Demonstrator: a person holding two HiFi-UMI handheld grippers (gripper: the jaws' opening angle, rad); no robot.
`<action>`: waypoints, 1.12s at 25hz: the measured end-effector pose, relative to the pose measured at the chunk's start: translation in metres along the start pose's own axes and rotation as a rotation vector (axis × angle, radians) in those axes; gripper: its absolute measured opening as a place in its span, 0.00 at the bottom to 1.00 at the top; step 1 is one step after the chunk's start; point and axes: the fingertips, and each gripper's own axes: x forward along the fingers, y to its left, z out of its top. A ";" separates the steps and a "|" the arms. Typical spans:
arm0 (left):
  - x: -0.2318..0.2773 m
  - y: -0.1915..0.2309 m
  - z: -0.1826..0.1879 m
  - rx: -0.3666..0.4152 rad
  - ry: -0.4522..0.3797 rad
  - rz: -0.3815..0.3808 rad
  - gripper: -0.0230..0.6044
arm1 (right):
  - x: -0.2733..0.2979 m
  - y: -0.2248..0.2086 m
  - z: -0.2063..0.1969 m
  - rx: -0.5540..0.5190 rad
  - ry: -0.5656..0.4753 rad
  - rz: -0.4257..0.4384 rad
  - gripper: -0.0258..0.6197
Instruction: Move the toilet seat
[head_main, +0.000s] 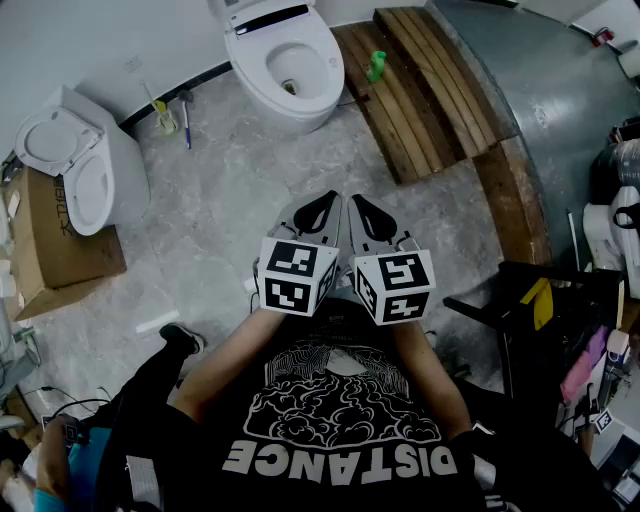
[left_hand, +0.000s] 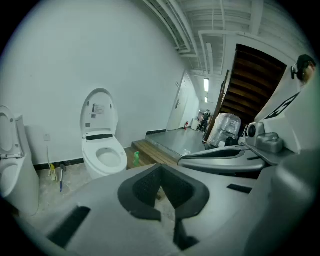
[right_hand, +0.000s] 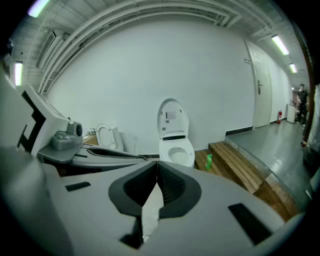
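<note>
Held side by side near my chest, the left tool (head_main: 320, 208) and right tool (head_main: 366, 210) were each closed on nothing, idle for carrying, I judged. Well ahead, the toilet seat (head_main: 292, 72) lay down on its bowl at the floor's (head_main: 220, 200) far edge, lid raised.

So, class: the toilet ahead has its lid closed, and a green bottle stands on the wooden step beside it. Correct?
Not quite: the lid of the toilet stands raised, as the right gripper view shows clearly. The green bottle does stand on the wooden step beside it.
</note>
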 end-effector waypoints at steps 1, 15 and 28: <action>0.000 0.001 0.001 0.000 -0.002 0.001 0.06 | 0.001 0.001 0.001 0.000 -0.007 0.004 0.07; 0.010 0.027 0.017 0.014 -0.018 -0.017 0.06 | 0.022 0.008 0.026 0.041 -0.081 0.025 0.07; 0.044 0.052 0.034 -0.007 -0.016 0.044 0.06 | 0.065 -0.020 0.035 0.063 -0.047 0.080 0.07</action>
